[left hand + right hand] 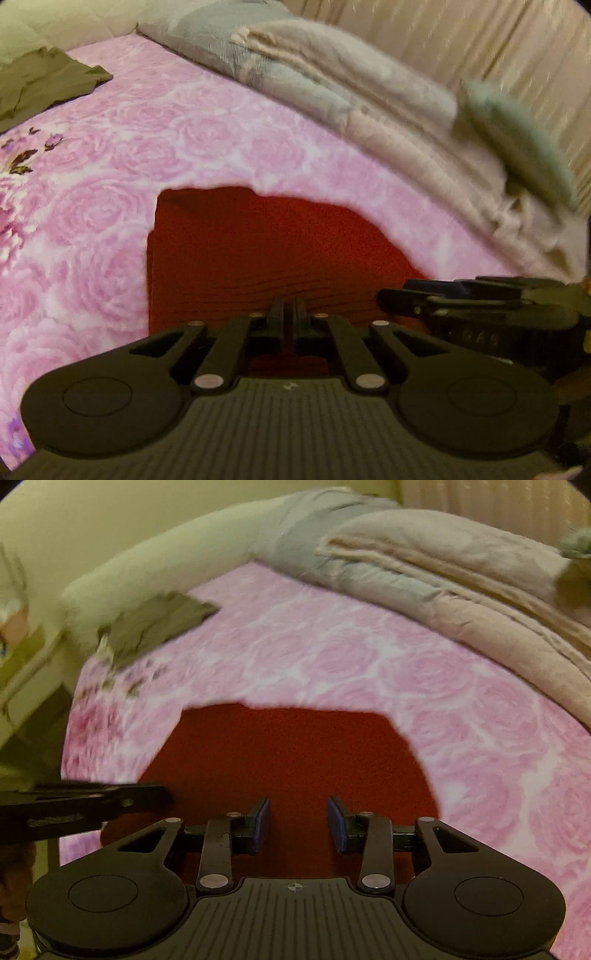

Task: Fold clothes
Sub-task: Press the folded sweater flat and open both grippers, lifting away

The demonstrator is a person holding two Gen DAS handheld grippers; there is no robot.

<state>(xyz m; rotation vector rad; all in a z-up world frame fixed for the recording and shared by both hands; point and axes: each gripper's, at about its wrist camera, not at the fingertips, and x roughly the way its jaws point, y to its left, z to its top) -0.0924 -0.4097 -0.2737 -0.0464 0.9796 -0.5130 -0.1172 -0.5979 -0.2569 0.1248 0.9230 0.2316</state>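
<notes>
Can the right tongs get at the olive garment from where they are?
Probably not without moving. The right tongs hang open over the red garment, while the olive garment lies across the pink floral bedspread near the far-left edge. Nothing blocks the way.

Black ribbed left gripper; right gripper, blue-padded jaws, silver screws.

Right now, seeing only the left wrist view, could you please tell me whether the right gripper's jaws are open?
Observer: Yes, the right gripper stands open, its blue pads well apart above the red garment.
Operator: Thank you. Is any cloth caught between them?
Observer: None that I can see. The pads pinch nothing, and the red fabric only shows beyond the gap.
</notes>
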